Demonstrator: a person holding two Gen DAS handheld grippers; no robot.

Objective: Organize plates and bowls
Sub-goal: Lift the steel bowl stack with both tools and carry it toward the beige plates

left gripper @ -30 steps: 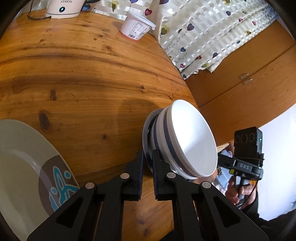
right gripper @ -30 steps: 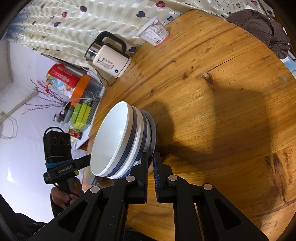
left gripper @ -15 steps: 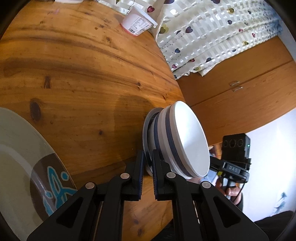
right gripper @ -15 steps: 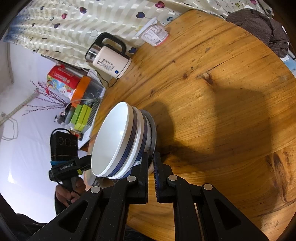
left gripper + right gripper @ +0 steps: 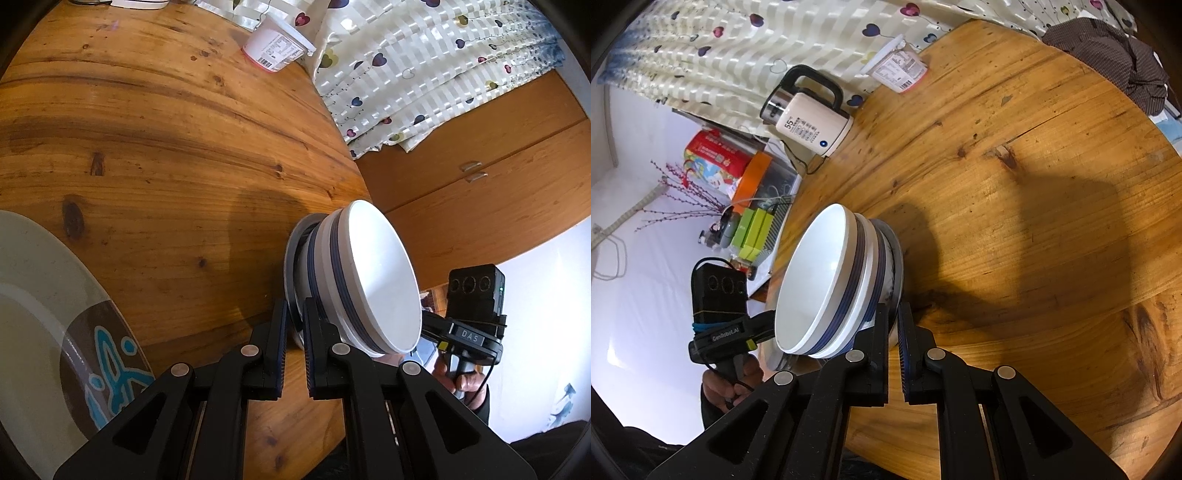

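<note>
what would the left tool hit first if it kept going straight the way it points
Its fingers already clamp the rim of the small plate under the stacked bowls. Past that rim, the wooden table looks nearest, though depth is unclear.

The table (image 5: 155, 155) is warm orange-brown wood with dark knots and grain. The bowls (image 5: 369, 280) are white with dark blue bands at the rims. The big plate (image 5: 40, 325) is pale cream, with a brown patch bearing a turquoise drawing. The curtain (image 5: 424, 66) is cream-and-white check scattered with small coloured hearts. The kettle (image 5: 809, 122) is cream with a black handle. Both grippers (image 5: 293, 336) (image 5: 893, 343) are black.
</note>
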